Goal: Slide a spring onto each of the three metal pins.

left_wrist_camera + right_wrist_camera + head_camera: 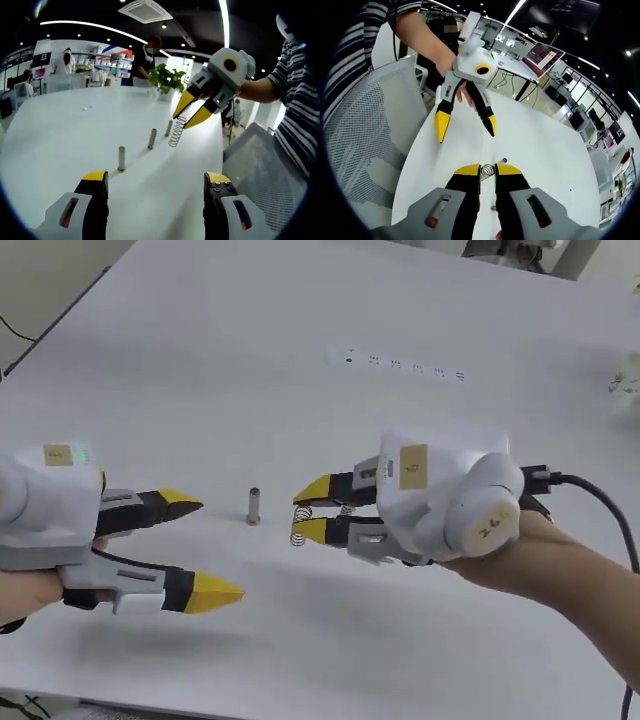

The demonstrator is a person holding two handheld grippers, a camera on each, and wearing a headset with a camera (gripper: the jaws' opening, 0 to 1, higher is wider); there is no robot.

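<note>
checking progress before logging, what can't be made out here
Head view: middle pin and far pin, largely hidden by the right gripper.
Left gripper view: whether the middle pin carries a spring, too small.
Right gripper view: most of the held spring, covered by the jaws.

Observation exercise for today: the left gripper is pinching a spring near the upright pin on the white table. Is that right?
No: it is the right gripper that pinches the spring near the upright pin on the white table, as the right gripper view shows. The left gripper is open.
</note>
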